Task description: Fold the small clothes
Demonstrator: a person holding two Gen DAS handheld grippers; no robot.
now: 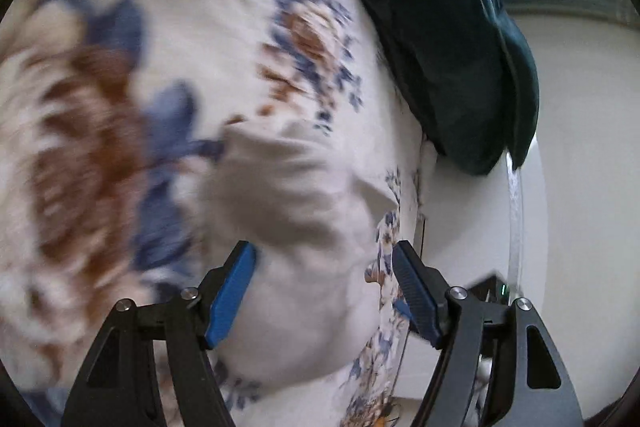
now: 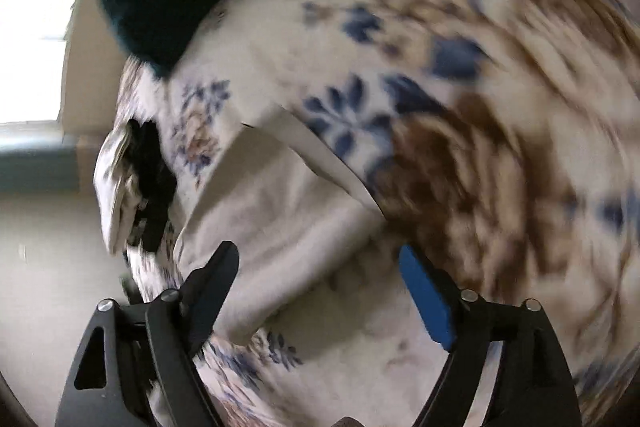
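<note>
Step in hand: a pause between folds, judged from both grippers standing clear above the small off-white cloth garment (image 1: 296, 187) with nothing pinched.
Left gripper (image 1: 324, 259): its 2 blue-padded jaws stand well apart and hold nothing; the off-white garment lies below and beyond the gap, not pressed by either pad.
Right gripper (image 2: 320, 263): jaws wide apart and empty; the same pale garment (image 2: 280, 211) shows through the gap, apart from both fingers.
Garment, place: it lies on the white bedspread with blue and brown flowers (image 1: 200, 39), near the bed's edge and below the dark teal velvet cushion (image 1: 440, 39).
Garment, heading: in the right wrist view a straight folded edge runs on a diagonal from upper left to lower right, so the long axis seems to follow that diagonal; blur makes which end is which impossible to tell.
Next move, as a judgement: pick 1 free edge or corner, close on it cleanly, and carry it across the long axis without dragging the bedspread.
</note>
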